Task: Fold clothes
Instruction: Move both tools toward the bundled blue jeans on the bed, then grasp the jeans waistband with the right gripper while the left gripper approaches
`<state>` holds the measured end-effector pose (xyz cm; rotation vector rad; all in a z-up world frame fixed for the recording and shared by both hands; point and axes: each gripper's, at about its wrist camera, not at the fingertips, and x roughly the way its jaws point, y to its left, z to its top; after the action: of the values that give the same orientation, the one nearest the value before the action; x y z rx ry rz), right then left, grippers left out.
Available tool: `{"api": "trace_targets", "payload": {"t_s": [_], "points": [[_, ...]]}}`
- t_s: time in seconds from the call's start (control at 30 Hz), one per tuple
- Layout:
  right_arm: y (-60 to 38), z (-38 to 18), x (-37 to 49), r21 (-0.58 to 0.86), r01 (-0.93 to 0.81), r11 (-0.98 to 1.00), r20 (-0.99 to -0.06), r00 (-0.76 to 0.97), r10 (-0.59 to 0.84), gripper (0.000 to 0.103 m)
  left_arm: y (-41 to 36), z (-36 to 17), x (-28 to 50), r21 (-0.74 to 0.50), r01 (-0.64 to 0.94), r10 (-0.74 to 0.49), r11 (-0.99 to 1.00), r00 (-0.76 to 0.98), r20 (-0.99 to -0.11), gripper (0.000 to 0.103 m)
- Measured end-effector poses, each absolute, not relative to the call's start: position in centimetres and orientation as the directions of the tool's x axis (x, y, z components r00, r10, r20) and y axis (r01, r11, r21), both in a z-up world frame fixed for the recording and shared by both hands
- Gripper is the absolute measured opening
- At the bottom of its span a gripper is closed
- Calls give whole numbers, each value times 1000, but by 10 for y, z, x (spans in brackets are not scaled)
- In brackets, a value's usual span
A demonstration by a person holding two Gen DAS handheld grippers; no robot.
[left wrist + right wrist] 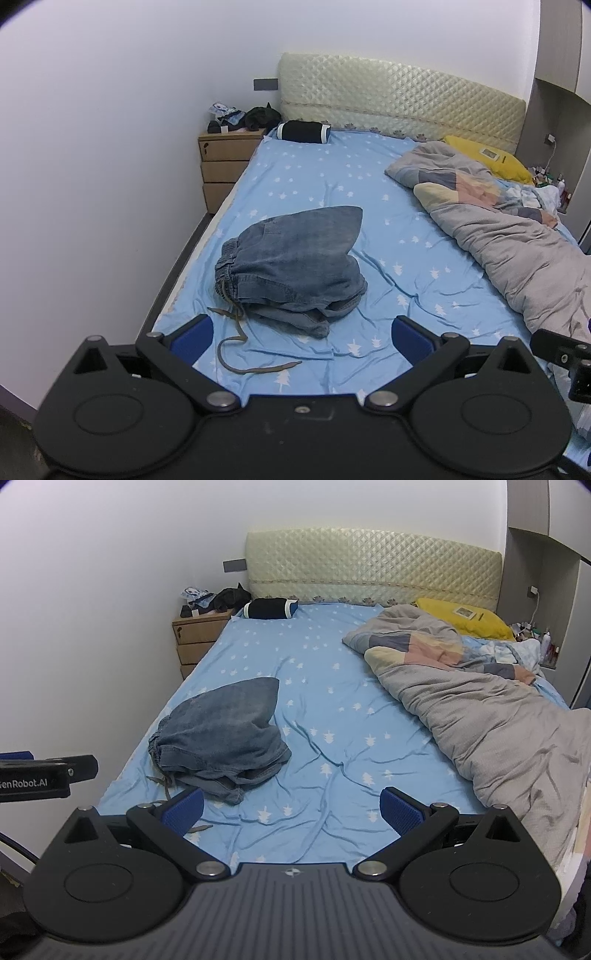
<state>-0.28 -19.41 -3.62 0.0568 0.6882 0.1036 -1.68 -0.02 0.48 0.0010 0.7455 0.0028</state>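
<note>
- The denim shorts are parked on the blue star sheet, toward the left edge of the bed, already stacked in a few layers with the elastic waistband turned left. Could be a finished fold, could be a bundle waiting to be redone; can't be settled from this.
- Both tools are held back over the foot of the bed. The left gripper is spread wide with nothing between its pads, same for the right gripper.
- Denim like this is probably soft but a bit heavy and floppy, so layers would likely slide if lifted by one corner. The waistband or a thick folded edge looks like the safest grab spot.
- The drawstring is shown trailing loose across the sheet in the left view; in the right view most of it is hidden behind a blue pad.
- More of the grey duvet is caught by the right view.
</note>
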Motion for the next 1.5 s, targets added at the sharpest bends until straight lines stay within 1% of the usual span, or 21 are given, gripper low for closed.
{"api": "trace_targets", "payload": {"t_s": [0.27, 0.4, 0.47, 0.6, 0.7, 0.83, 0.93, 1.07, 1.13, 1.27, 1.3, 1.4, 1.5], "points": [[-202, -35, -7, 114, -122, 986, -609, 776, 166, 103, 1, 5, -23, -30, -46, 13, 998, 723, -691, 103], [-206, -35, -6, 129, -156, 979, -595, 778, 203, 102, 7, 6, -25, -89, -84, -3, 992, 710, -705, 103], [-209, -35, -2, 139, -189, 972, -585, 777, 235, 101, 9, 7, -25, -104, -104, -1, 989, 704, -710, 103], [-214, -34, 5, 157, -254, 954, -564, 771, 298, 99, 10, 6, -25, -94, -135, 29, 986, 704, -710, 101], [-217, -34, 11, 169, -302, 938, -547, 763, 344, 94, 15, 4, -23, -103, -155, 37, 983, 703, -710, 99], [-212, -31, 28, 164, -353, 921, -535, 752, 384, 94, 30, -4, -13, -124, -165, 29, 979, 704, -710, 97], [-203, -31, 49, 171, -357, 918, -547, 741, 390, 94, 45, -14, 2, -139, -168, 19, 976, 701, -713, 92], [-184, -33, 83, 186, -357, 916, -571, 719, 396, 93, 73, -34, 34, -171, -165, -7, 971, 699, -715, 87], [-165, -36, 102, 173, -372, 912, -589, 703, 399, 92, 90, -46, 51, -193, -167, -24, 967, 695, -719, 81], [-125, -43, 140, 148, -403, 903, -626, 669, 401, 92, 128, -71, 90, -232, -179, -49, 956, 684, -728, 77], [-115, -45, 149, 142, -411, 900, -635, 660, 402, 92, 137, -77, 99, -240, -179, -56, 954, 682, -730, 74], [-77, -52, 180, 109, -440, 891, -659, 640, 396, 92, 162, -92, 121, -248, -163, -71, 955, 687, -723, 73], [-39, -65, 211, 107, -464, 879, -677, 614, 406, 91, 184, -106, 138, -263, -152, -90, 953, 685, -723, 73]]}}
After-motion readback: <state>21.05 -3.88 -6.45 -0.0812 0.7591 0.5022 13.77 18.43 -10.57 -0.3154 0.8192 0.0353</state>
